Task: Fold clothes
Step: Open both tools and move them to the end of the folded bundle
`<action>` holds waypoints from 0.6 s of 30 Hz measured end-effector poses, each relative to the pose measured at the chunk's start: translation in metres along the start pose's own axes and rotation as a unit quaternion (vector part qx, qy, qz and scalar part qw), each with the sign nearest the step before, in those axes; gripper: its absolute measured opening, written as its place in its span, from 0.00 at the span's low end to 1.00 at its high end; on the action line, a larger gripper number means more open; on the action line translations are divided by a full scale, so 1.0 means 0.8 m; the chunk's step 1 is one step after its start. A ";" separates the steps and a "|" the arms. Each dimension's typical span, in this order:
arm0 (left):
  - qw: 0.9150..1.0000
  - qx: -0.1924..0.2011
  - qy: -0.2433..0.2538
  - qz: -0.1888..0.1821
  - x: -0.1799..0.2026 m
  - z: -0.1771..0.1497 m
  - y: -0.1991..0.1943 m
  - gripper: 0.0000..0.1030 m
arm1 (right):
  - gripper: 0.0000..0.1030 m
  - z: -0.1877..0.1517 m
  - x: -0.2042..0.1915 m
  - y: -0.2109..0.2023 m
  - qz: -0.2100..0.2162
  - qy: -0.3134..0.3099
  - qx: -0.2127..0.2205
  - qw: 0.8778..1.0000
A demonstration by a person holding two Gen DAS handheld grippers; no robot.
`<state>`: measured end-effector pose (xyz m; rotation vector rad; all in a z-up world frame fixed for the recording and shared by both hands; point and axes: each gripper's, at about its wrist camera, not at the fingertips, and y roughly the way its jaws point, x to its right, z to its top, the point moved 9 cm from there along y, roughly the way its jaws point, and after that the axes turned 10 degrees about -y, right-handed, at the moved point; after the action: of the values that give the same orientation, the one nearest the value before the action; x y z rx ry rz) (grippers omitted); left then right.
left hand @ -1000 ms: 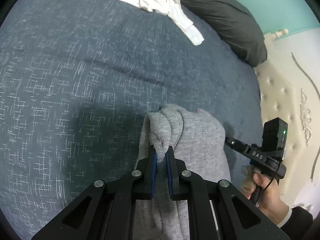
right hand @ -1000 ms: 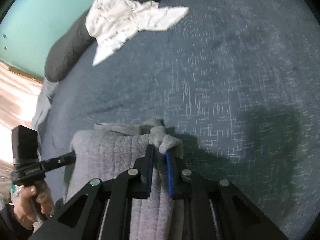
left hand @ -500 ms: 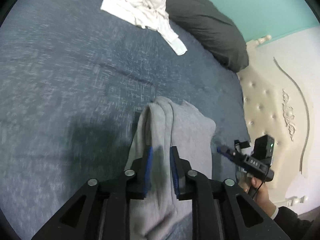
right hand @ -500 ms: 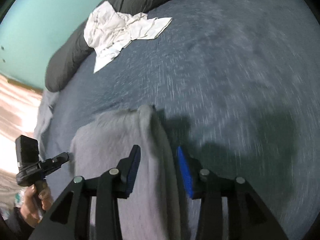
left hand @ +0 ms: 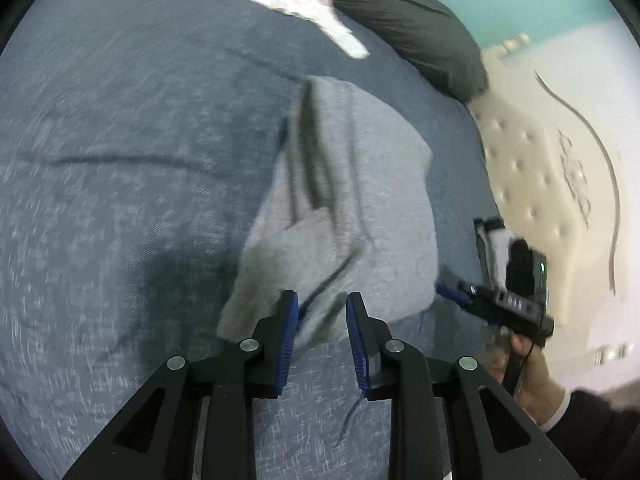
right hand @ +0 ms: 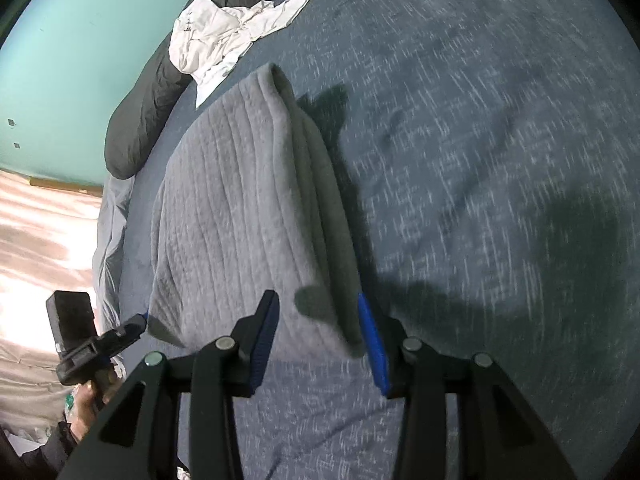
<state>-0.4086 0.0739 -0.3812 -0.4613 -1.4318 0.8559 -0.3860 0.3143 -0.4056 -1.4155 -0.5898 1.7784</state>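
Folded grey ribbed garment [right hand: 248, 208] lies on speckled blue bed [right hand: 480, 160]; both hand-held grippers, left [left hand: 322, 336] opening and right [right hand: 318, 340], released; crumpled white shirt [right hand: 224, 36] at 11 o'clock.

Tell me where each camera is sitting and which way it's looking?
Left wrist: rides on the left gripper, looking forward and down at the grey garment on the blue bedspread; its jaws are opening, and the other hand shows at the right.
Right wrist: rides on the right gripper, looking down at the same garment; the other hand shows at the left.
Shared: grey garment, bedspread, white garment, dark pillow.
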 end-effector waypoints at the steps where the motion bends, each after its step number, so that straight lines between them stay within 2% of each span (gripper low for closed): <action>1: 1.000 0.003 -0.012 -0.009 -0.003 0.003 -0.003 0.26 | 0.40 -0.003 -0.001 0.000 0.000 0.001 0.000 1.000; 4: 1.000 0.019 -0.021 0.000 -0.012 0.014 -0.009 0.26 | 0.40 -0.009 -0.003 0.001 -0.001 0.006 0.003 1.000; 18: 0.999 -0.006 -0.037 0.025 -0.041 0.019 -0.002 0.26 | 0.41 -0.021 -0.013 0.007 -0.028 0.034 0.009 0.999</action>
<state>-0.4203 0.0457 -0.4002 -0.4802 -1.4993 0.9144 -0.3704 0.3008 -0.4083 -1.4275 -0.5711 1.6821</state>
